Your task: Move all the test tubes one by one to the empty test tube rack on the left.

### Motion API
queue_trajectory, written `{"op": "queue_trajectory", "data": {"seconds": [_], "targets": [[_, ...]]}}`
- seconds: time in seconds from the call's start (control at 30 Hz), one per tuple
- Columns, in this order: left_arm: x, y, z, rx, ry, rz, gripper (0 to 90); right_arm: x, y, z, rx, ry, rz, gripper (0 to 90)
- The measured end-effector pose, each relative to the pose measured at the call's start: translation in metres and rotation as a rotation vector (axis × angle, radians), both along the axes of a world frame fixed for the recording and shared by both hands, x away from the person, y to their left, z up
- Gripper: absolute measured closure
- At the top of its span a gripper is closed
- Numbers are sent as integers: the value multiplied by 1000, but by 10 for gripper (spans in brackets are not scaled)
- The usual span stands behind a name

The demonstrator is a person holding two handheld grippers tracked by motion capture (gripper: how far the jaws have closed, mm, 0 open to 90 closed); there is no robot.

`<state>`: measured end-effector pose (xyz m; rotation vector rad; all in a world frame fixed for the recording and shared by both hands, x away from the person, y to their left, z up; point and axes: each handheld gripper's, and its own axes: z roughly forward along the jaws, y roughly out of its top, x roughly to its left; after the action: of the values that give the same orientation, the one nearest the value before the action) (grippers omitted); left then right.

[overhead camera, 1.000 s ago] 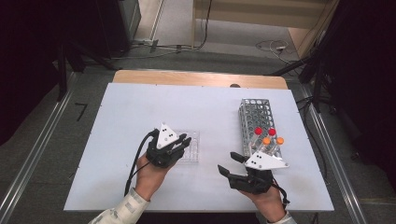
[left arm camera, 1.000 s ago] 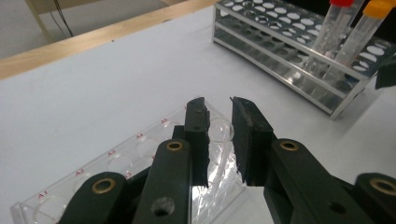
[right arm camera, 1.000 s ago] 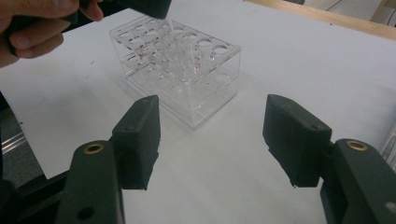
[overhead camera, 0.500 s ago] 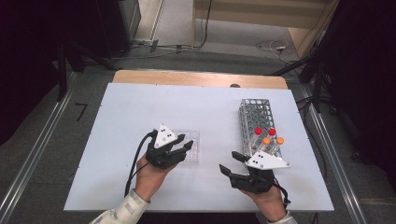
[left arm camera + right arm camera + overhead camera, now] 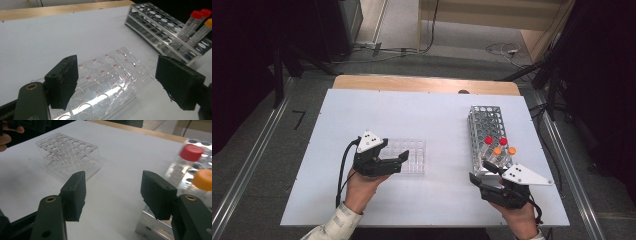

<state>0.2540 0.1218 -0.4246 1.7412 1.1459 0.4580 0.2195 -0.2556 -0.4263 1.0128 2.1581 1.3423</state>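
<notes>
The clear plastic rack lies on the white bench, well to the left of the metal tube rack. The left gripper sits at the clear rack's left end; its jaws have just been opening and now stand released, the rack between them but untouched. The right gripper hovers at the metal rack's near end, jaws spread and empty, beside the red and orange capped tubes.

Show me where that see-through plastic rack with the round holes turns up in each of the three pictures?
High view: the clear rack lies left of centre, by the left gripper.
Left gripper view: low centre, between the open jaws.
Right gripper view: upper left.
Shared landmark: the metal tube rack with red and orange caps.
</notes>
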Motion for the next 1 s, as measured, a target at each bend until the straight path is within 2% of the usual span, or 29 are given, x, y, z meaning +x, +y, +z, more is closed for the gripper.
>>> {"op": "queue_trajectory", "data": {"seconds": [0.33,0.43,0.57,0.7,0.8,1.0], "targets": [[-2,0,3,-5,-19,12,181,-1,-38,-1,-7,-27,-130,364],[-3,0,4,-1,-25,13,181,1,-48,-4,-32,-45,-201,373],[-3,-1,4,6,-23,13,181,10,-59,-9,-35,-42,-281,406],[-2,-2,3,16,-20,9,181,26,-62,-18,-58,-24,-320,439],[-2,-3,3,16,-20,8,181,36,-62,-23,-60,-13,-340,501],[-3,-2,3,12,-25,11,182,44,-59,-29,-82,-13,-346,603]]}}
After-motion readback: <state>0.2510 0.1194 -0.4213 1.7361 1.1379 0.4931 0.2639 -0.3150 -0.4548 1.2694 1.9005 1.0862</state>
